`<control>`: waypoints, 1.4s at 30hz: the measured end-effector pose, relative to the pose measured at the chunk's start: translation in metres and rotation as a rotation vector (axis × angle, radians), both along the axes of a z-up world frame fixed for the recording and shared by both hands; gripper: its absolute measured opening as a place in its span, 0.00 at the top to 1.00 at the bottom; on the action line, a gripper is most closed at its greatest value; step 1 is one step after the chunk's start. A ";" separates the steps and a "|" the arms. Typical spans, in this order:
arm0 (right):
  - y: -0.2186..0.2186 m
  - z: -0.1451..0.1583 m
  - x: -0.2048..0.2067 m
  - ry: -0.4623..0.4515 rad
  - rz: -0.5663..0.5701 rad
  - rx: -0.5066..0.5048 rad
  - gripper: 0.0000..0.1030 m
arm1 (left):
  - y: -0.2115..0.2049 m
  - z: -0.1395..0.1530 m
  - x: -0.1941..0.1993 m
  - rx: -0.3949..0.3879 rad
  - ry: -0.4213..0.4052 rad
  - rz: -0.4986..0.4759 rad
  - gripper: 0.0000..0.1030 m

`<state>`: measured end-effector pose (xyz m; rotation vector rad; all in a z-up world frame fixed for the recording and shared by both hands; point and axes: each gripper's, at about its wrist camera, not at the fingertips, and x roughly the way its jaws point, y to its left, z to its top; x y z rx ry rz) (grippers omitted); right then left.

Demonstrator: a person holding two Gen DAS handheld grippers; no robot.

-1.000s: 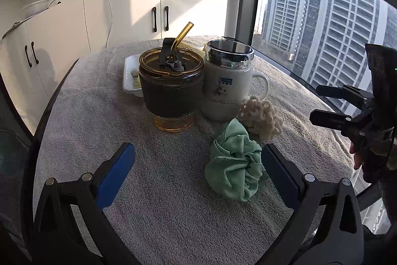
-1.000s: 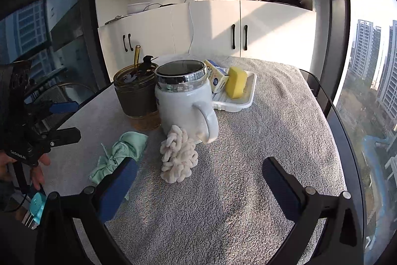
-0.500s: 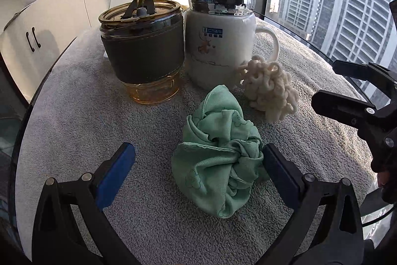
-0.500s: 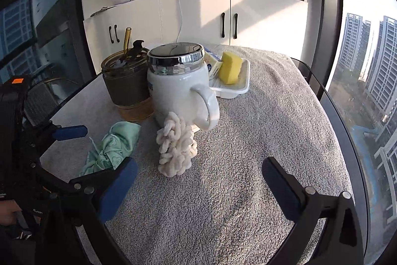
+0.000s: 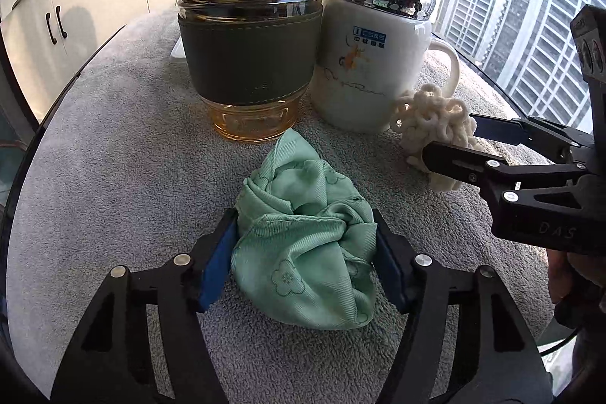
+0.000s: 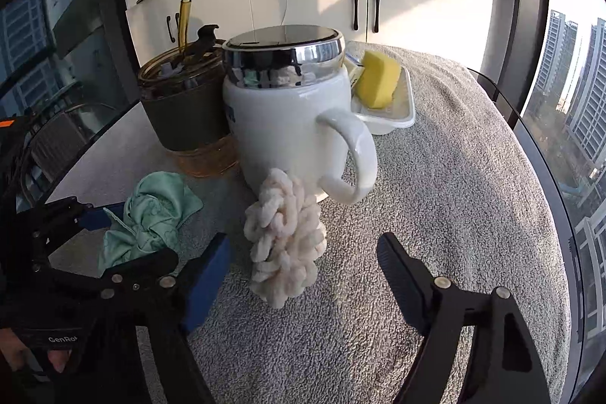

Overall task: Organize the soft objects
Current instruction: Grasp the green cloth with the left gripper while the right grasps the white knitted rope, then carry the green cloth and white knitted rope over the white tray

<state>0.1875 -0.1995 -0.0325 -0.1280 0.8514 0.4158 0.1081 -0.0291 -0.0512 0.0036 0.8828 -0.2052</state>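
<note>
A crumpled green cloth (image 5: pixel 306 237) lies on the grey towel-covered table (image 5: pixel 113 154). My left gripper (image 5: pixel 305 245) has closed in on it, both blue pads touching its sides. The cloth also shows in the right wrist view (image 6: pixel 146 218). A cream knitted chain bundle (image 6: pixel 284 237) lies in front of the white mug (image 6: pixel 288 124). My right gripper (image 6: pixel 303 271) is open with the bundle between its fingers, apart from both. The right gripper shows in the left wrist view (image 5: pixel 450 139) around the bundle (image 5: pixel 431 124).
An amber glass cup with a dark sleeve and straw (image 5: pixel 250 59) stands left of the mug (image 5: pixel 367 63). A white tray (image 6: pixel 397 112) with a yellow sponge (image 6: pixel 377 78) sits behind the mug. White cabinets stand beyond the table; windows are to the right.
My left gripper moved forward and closed onto the green cloth. My right gripper moved forward so that the knitted bundle now sits between its fingers, which have narrowed.
</note>
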 end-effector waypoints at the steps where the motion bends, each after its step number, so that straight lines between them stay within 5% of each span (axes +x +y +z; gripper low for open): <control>1: 0.001 -0.004 0.003 0.020 -0.008 -0.003 0.36 | 0.000 0.000 0.000 -0.003 0.000 -0.005 0.41; 3: 0.002 -0.010 0.006 0.046 -0.006 0.003 0.51 | 0.000 -0.001 0.002 -0.011 -0.003 -0.015 0.44; 5: 0.002 -0.011 0.004 0.045 -0.001 0.009 0.79 | 0.003 0.001 0.002 -0.024 -0.011 -0.020 0.48; 7: 0.002 -0.009 -0.003 0.036 0.016 0.015 0.82 | 0.005 0.002 0.001 -0.028 -0.020 -0.022 0.50; 32: -0.023 0.064 -0.079 -0.084 0.003 0.049 0.83 | 0.041 0.059 -0.032 -0.062 -0.162 0.031 0.51; 42: -0.049 0.127 -0.028 -0.214 -0.021 -0.006 0.83 | 0.083 0.129 0.022 -0.018 -0.283 0.085 0.51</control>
